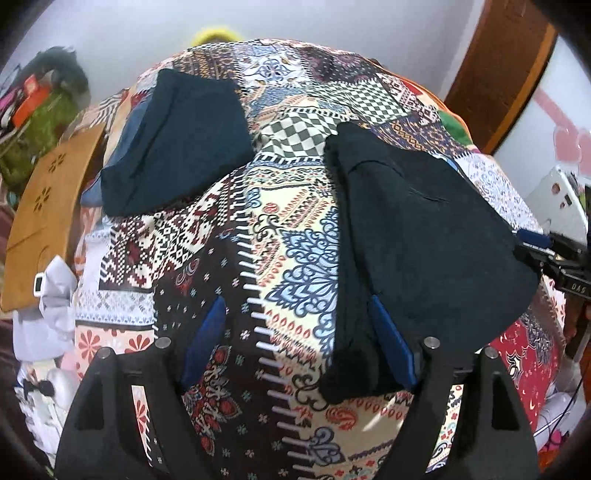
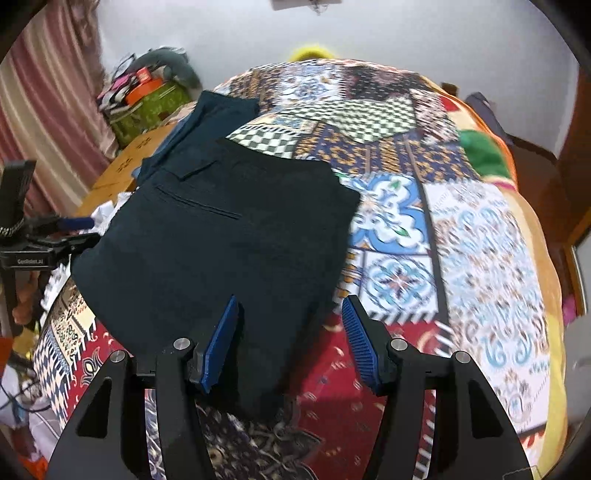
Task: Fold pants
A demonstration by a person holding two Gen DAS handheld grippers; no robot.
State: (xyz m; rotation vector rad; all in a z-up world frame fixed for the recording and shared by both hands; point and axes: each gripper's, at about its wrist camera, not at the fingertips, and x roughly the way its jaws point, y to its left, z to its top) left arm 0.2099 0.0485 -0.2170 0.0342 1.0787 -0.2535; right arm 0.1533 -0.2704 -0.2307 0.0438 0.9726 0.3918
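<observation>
Nearest in the left wrist view, the left gripper [image 1: 297, 339] has its jaws spread wide; the near corner of the black pants [image 1: 424, 236] lies just inside its right-hand pad, but nothing is pinched. In the right wrist view the right gripper [image 2: 291, 347] also stands with jaws apart and unclamped, the near edge of the same pants [image 2: 221, 240] running down between its pads (loose cloth, not gripped).

The pants lie on the patterned bedspread [image 1: 295, 229] as a compact, roughly squared packet with a back pocket facing up. By my reading the folding of this pair is done or nearly so, with both grippers free of it; at most a final tidy or a move to a pile seems left.

Farther off sits a second dark garment [image 1: 177, 147], teal-tinted, on top of something blue near the bed's far left edge. It looks already folded, though whether it is pants I cannot tell.

The layers of the black packet are hidden, so the number of folds stays unknown. The right view is motion-blurred toward the right. Beyond the bed, clutter by the wall [image 2: 147, 96] is too small to name, and the yellow object [image 1: 214, 33] is cut off by the bed.
</observation>
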